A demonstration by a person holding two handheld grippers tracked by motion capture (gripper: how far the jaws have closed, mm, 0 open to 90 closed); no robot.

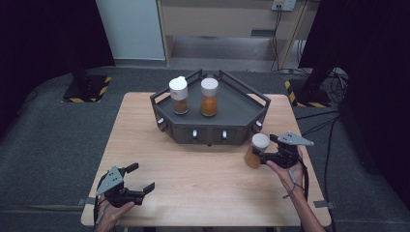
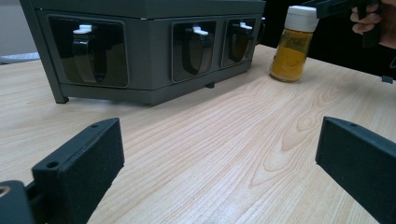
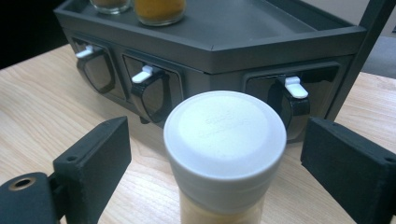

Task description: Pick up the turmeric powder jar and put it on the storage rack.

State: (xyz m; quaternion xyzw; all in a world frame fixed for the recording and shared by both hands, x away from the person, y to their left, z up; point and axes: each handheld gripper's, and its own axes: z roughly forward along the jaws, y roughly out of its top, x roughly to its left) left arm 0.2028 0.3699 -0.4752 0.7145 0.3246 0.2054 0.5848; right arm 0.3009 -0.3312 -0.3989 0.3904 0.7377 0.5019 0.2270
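Closing on the spice jar (image 3: 224,154) from here is where we could slip. Our right claw (image 1: 265,155) stands with a pad on either side of the jar's white cap, visible gaps on both sides in the right gripper view, so nothing is gripped yet; the jar still rests on the desk (image 1: 203,183), just off the front right corner of the dark rack (image 1: 211,131). We judge the main risk to be an uneven squeeze: the jar sits slightly nearer the left pad, so that pad may touch first and push the jar sideways or tip it, tall and narrow as it is. Gripping only the smooth cap could also let it slide out when lifted. The rack's front face with its white latches lies close behind, so a nudge forward may knock the jar against it. Two other jars (image 1: 209,96) already stand on the rack's tray, and a careless placement could bump them. Our left claw (image 1: 136,180) rests wide open and empty near the desk's front left, well apart.
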